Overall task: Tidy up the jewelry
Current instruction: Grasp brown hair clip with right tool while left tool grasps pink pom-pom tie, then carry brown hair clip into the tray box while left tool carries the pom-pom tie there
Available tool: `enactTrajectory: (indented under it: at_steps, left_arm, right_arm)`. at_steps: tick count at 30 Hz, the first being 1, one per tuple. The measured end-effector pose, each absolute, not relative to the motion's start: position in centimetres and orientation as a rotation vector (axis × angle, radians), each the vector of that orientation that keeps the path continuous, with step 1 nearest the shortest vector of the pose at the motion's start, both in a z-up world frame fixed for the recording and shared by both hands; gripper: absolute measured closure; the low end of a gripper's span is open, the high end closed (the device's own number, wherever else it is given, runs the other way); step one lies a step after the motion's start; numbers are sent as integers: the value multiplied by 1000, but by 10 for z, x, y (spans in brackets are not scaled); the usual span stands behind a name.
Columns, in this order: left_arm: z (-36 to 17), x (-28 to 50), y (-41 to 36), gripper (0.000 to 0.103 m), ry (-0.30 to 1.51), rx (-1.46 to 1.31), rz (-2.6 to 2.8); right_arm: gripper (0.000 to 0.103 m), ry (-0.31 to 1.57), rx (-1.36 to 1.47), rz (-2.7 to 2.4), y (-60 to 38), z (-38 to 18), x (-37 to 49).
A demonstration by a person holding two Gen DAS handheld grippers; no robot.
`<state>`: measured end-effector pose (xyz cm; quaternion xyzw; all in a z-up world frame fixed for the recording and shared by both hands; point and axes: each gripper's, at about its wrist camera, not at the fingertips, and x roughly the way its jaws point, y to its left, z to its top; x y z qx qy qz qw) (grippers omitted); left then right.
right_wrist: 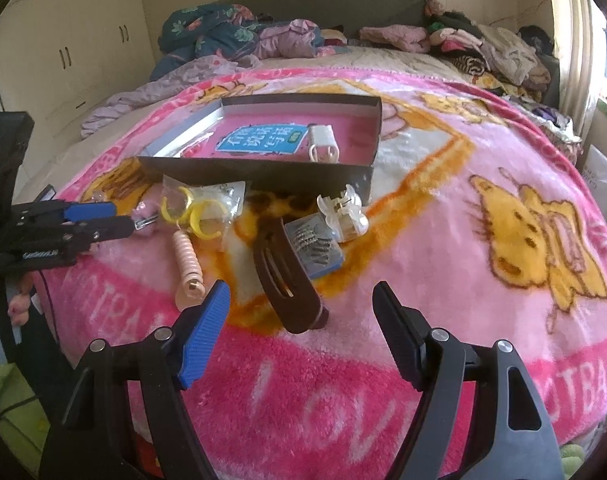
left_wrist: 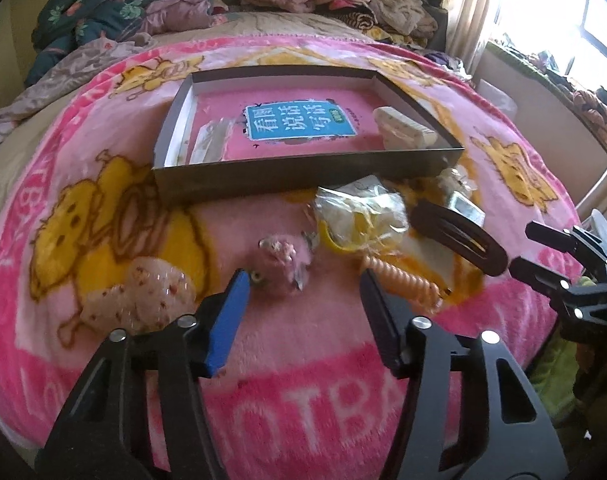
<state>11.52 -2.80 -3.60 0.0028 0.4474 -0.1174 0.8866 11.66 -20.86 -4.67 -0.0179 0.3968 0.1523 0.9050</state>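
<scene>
Your left gripper fingers sit apart around the pink hair clip on the blanket, not pressing it; your right gripper fingers gape over the brown barrette.

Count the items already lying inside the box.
2. A white clip lies at the box's right end; a clear packet lies at its left end. The near wall may hide others.

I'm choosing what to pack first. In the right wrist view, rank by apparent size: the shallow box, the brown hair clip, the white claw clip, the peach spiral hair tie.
1. Shallow box
2. Brown hair clip, though it lies nearer the camera
3. Peach spiral hair tie and white claw clip look alike; unranked.
</scene>
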Motion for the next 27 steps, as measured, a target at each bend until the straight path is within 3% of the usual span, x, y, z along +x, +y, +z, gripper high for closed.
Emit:
enactTrajectory:
  at_steps: [9, 17, 27]
  left_arm:
    - [-52, 135, -25, 57, 983, 4, -233]
    - [-56, 142, -22, 73, 995, -11, -229]
    - [-54, 141, -21, 76, 987, -23, -239]
  right_arm:
    - [36, 893, -76, 340, -196, -72, 140]
    - [67, 881, -142, 366, -181, -84, 145]
    - [72, 864, -49, 432, -190, -71, 130]
